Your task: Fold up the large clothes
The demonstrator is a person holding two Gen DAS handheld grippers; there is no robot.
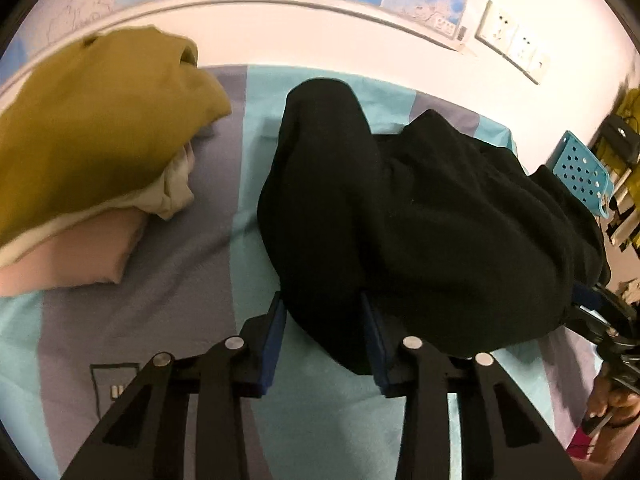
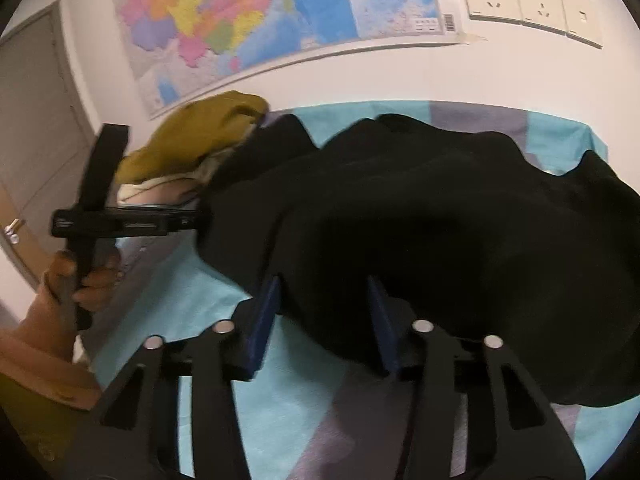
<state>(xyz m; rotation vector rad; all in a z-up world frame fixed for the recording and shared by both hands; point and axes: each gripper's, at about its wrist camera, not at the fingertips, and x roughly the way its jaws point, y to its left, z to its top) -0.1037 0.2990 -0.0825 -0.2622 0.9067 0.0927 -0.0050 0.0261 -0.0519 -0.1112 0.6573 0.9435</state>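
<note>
1. Behind the work surface we note a pale wall carrying a coloured map (image 2: 248, 24) and a row of sockets (image 2: 528, 0); a grey door (image 2: 36, 128) is cut off at the left edge of the right wrist view.
2. We find the surface covered by a cloth (image 1: 224, 184) in turquoise and grey-violet bands.
3. We record the black garment (image 1: 420, 220) heaped on the middle and right of that cloth, unfolded; its folds are too dark to make out, and its right part is partly cut off.
4. We see the left gripper (image 1: 324, 308) with its blue pads on either side of the garment's near edge; fabric lies between them. We cannot tell whether the pads press on it.
5. We see the right gripper (image 2: 326, 292) likewise astride the near edge of the same garment; contact cannot be judged there either, and the picture is blurred.
6. At the far left we note a stack of folded clothes (image 1: 92, 128), mustard on top, cream and pink beneath, apart from the black garment.
7. A perforated blue basket (image 1: 580, 168) shows beyond the garment, partly hidden.
8. We observe a hand (image 2: 88, 276) holding the left gripper's handle.
</note>
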